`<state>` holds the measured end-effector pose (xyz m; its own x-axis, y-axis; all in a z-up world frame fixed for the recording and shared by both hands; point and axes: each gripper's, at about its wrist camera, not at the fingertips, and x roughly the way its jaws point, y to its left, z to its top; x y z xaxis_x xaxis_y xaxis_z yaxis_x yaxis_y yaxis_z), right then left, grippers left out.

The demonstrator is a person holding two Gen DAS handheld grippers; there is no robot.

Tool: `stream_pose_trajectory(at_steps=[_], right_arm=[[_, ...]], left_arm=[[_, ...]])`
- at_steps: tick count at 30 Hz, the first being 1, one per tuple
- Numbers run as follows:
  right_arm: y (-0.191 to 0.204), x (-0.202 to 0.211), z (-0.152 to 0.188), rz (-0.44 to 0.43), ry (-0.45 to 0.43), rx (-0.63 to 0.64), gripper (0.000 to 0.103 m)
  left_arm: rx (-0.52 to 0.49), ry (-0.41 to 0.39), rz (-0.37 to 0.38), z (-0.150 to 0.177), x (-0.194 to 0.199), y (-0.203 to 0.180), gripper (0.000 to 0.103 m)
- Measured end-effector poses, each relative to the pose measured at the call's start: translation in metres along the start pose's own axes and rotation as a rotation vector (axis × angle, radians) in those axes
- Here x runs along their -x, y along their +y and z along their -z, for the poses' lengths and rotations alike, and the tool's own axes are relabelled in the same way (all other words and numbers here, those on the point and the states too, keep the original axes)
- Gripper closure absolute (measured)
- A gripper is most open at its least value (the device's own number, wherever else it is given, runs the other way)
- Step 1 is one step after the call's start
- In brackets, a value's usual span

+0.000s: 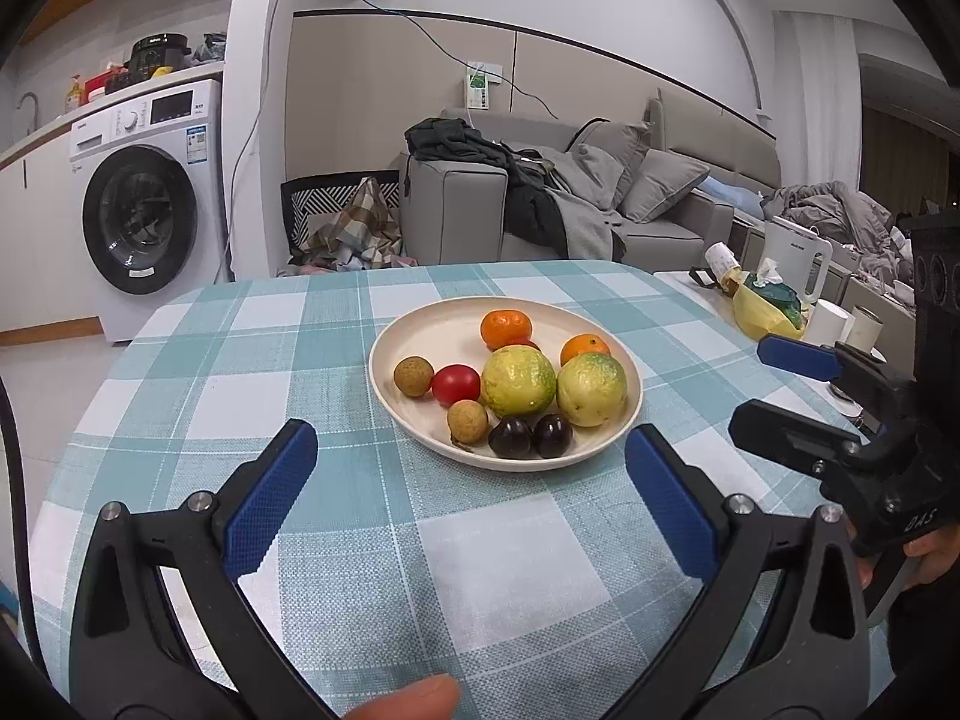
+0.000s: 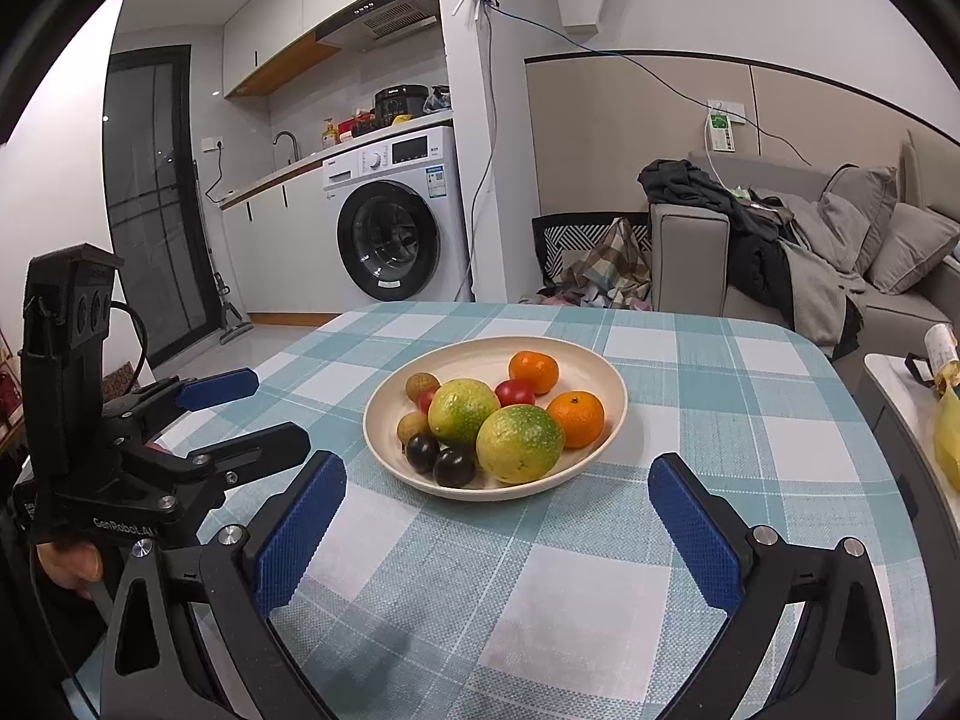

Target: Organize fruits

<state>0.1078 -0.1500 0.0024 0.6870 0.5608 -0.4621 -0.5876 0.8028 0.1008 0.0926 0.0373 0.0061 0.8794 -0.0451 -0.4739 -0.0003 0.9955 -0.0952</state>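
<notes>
Two claws wide, empty | left claw (image 1: 471,468) | right claw (image 2: 498,498) | fruits on plate (image 1: 420,324)

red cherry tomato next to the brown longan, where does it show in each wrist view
Left wrist view: the red cherry tomato lies at the plate's left side, between two longans and left of a green-yellow fruit.
Right wrist view: only a sliver shows, left of the nearer green-yellow fruit.
Shared landmark: the washing machine beyond the table.
</notes>
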Motion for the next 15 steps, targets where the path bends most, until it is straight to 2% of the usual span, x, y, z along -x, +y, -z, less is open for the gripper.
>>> stream_pose_trajectory(at_steps=[15], right_arm=[[0.0040, 0.0022, 0.0004, 0.000, -0.008, 0.026, 0.000]], left_arm=[[0.002, 0.000, -0.002, -0.0006, -0.0007, 0.0037, 0.001]])
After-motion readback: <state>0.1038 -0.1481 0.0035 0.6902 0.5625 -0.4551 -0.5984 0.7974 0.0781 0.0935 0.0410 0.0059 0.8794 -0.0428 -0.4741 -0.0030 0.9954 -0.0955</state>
